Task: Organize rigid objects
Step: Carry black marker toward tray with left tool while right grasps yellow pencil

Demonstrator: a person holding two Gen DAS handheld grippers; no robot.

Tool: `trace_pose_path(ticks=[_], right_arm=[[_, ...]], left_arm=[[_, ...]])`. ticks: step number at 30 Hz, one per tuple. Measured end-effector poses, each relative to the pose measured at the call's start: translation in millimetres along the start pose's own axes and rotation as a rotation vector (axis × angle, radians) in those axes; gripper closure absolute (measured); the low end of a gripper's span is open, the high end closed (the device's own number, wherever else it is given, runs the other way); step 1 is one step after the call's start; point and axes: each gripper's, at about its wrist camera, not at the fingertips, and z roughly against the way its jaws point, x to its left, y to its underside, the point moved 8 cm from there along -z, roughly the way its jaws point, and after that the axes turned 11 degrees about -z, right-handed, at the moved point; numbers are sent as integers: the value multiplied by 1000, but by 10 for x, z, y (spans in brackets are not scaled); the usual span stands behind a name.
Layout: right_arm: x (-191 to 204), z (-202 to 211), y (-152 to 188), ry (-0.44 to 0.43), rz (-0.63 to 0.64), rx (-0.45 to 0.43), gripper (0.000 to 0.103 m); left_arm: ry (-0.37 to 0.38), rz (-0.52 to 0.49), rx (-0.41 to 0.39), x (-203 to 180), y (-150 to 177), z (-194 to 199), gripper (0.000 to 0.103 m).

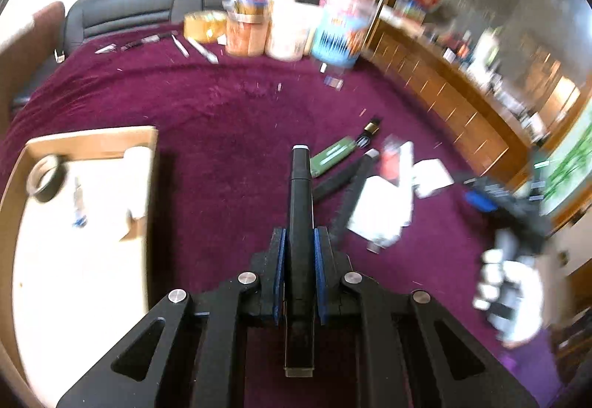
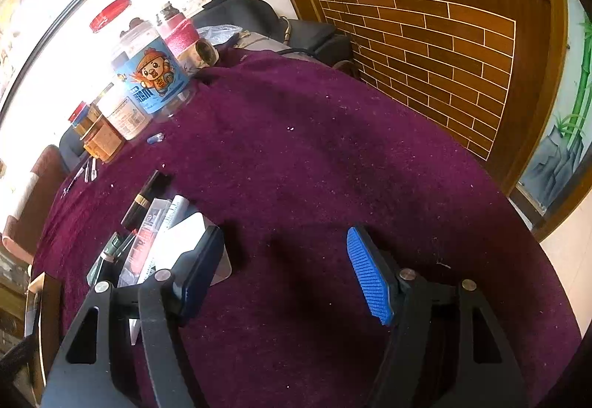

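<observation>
Left gripper (image 1: 299, 252) clamped on a black pen-like stick (image 1: 301, 208), held above the purple cloth (image 1: 222, 134); right gripper (image 2: 292, 274) wide apart, empty. Wooden tray (image 1: 88, 141) at left contains a tape roll (image 1: 46, 178) and a small tube (image 1: 78, 204). Jar (image 2: 153, 74) label shows a cartoon figure; its writing is unreadable.
</observation>
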Motion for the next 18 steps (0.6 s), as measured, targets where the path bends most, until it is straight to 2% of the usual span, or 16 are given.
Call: trace_pose_path(ticks=[4,8,11,15,18], right_arm=[[-15,14,4,-14,-10,1,34],[-12,18,5,-37,-15,9,31],[104,84,83,32,71,31,31],[726,519,424,-124,221,35,31],[1362,712,875,-248,414,108,31]], left_arm=[[47,77,-124,115,208,680,92],[22,140,-203,350,524,1170,91],[10,196,-223,552,777,1421,91],[-21,232,-230,763,1001,1553,91],[-1,264,-246,830,1078,1548,91]])
